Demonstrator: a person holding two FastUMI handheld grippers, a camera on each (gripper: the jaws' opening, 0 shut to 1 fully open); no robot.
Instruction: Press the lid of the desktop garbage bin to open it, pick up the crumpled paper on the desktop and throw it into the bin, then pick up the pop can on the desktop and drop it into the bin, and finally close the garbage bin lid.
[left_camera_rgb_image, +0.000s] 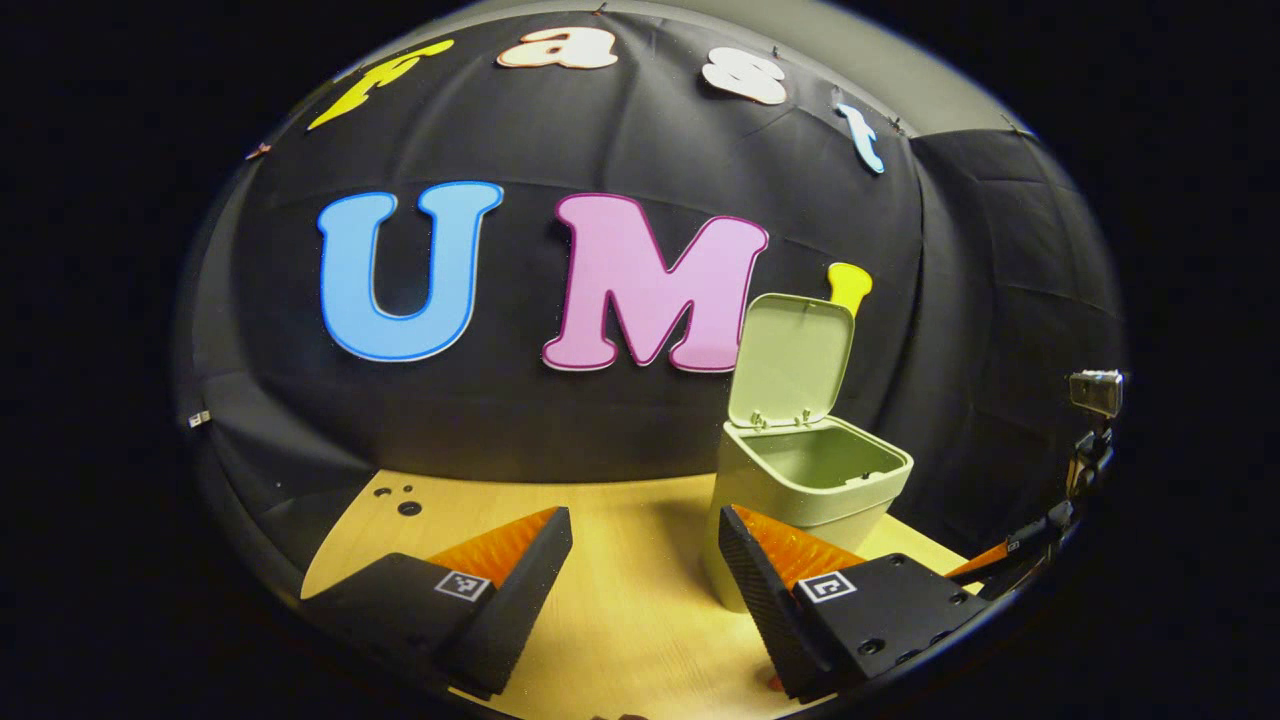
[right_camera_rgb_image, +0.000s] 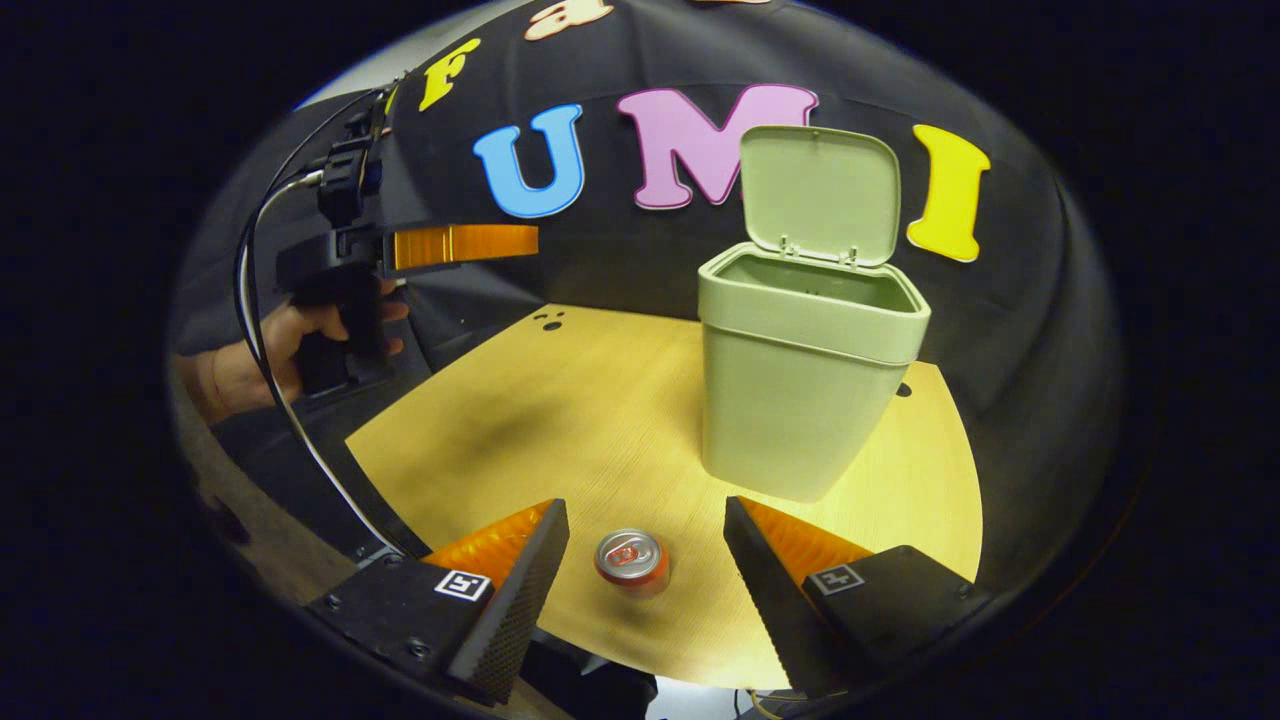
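Aluminium pop can (right_camera_rgb_image: 631, 560) stands upright on the tabletop (right_camera_rgb_image: 600, 420) between the right claw (right_camera_rgb_image: 640, 550) fingers, spread wide apart; green bin (right_camera_rgb_image: 800, 380) beyond, lid (right_camera_rgb_image: 820, 190) up. Left claw (left_camera_rgb_image: 645, 560) empty, apart. An off-centre closing could tip the can

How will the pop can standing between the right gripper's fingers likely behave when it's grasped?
The pop can stands upright on the table, so a clumsy nudge may tip it, and it would then probably roll. Its smooth metal wall looks slippery and thin, likely to dent if squeezed hard.
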